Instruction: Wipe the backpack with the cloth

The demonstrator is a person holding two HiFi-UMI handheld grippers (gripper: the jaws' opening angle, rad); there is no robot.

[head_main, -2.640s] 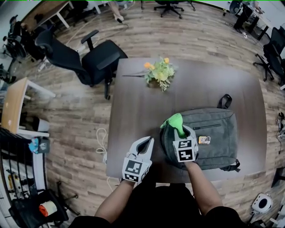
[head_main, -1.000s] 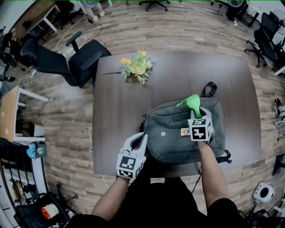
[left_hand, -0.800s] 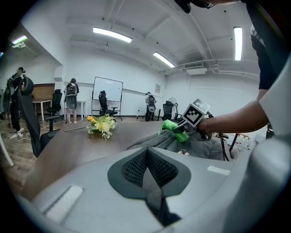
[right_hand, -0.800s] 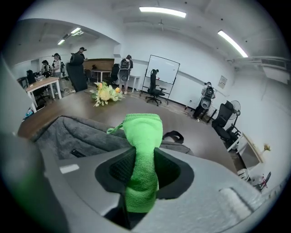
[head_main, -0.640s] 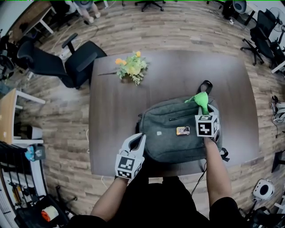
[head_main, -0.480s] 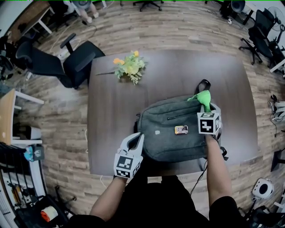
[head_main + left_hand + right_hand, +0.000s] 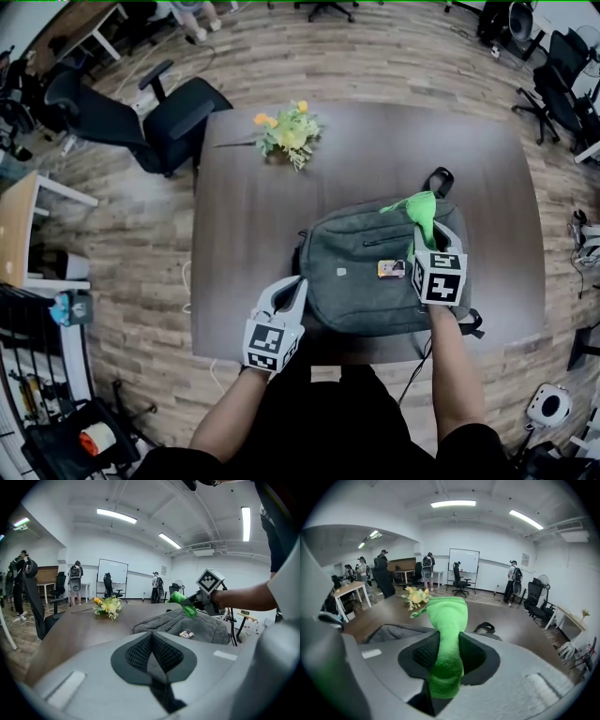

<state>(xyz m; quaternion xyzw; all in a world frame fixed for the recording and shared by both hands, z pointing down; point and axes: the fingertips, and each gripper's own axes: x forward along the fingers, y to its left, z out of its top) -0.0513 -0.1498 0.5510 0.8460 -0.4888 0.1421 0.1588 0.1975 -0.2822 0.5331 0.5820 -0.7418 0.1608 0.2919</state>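
Note:
A grey backpack [image 7: 366, 272] lies flat near the front edge of the dark table [image 7: 253, 225]; it also shows in the left gripper view [image 7: 206, 625]. My right gripper [image 7: 428, 241] is shut on a green cloth [image 7: 417, 208], which sticks out past the jaws over the backpack's far right part. The cloth [image 7: 446, 639] fills the middle of the right gripper view. My left gripper [image 7: 284, 298] is shut and holds nothing, at the table's front edge just left of the backpack.
A bunch of yellow flowers [image 7: 286, 131] lies at the table's back left. The backpack's carry loop [image 7: 439, 180] points away from me, and a small tag [image 7: 392, 269] sits on its front. Black office chairs [image 7: 141, 108] stand left of the table.
My right gripper has slid the cloth from the backpack's left part across to its right side, then slightly back toward me. The left gripper has stayed at the table's front edge.

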